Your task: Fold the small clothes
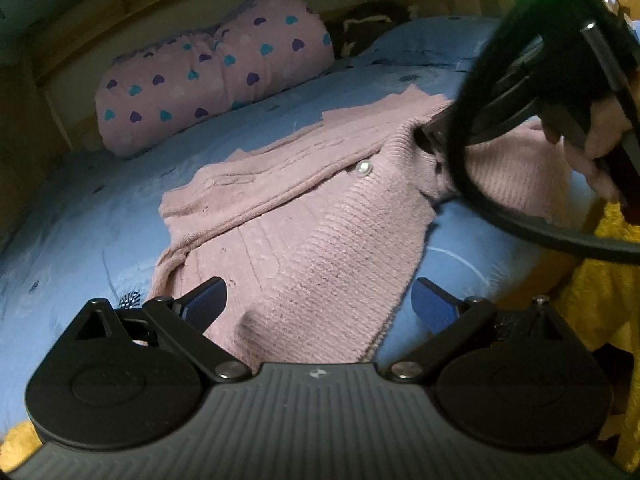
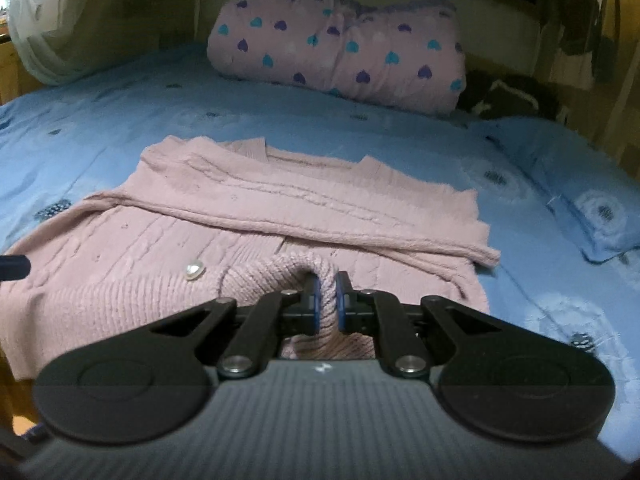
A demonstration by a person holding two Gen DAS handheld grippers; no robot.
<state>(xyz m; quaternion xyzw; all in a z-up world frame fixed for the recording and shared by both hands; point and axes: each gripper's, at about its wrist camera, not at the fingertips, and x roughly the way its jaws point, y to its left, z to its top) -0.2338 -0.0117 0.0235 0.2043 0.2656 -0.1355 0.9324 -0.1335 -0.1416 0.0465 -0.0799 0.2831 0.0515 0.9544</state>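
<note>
A small pink knit cardigan [image 1: 304, 236] with a pearl button [image 1: 364, 168] lies on the blue bedsheet [image 1: 80, 220], its sleeves folded across the body. My left gripper [image 1: 318, 300] is open, its blue pads on either side of the cardigan's near ribbed hem, holding nothing. My right gripper [image 2: 328, 300] is shut on a bunched fold of the cardigan's ribbed hem [image 2: 280, 272], lifted slightly off the bed. In the left wrist view the right gripper [image 1: 430, 134] comes in from the right and pinches the knit. The cardigan [image 2: 280, 208] and its button [image 2: 195, 270] show in the right wrist view.
A rolled pink blanket with heart print [image 1: 212, 76] lies at the head of the bed, also in the right wrist view [image 2: 340, 48]. A blue pillow [image 2: 568, 176] sits at the right. A dark object [image 2: 508, 96] lies beside the blanket. Yellow fabric [image 1: 600, 280] is at the bed's edge.
</note>
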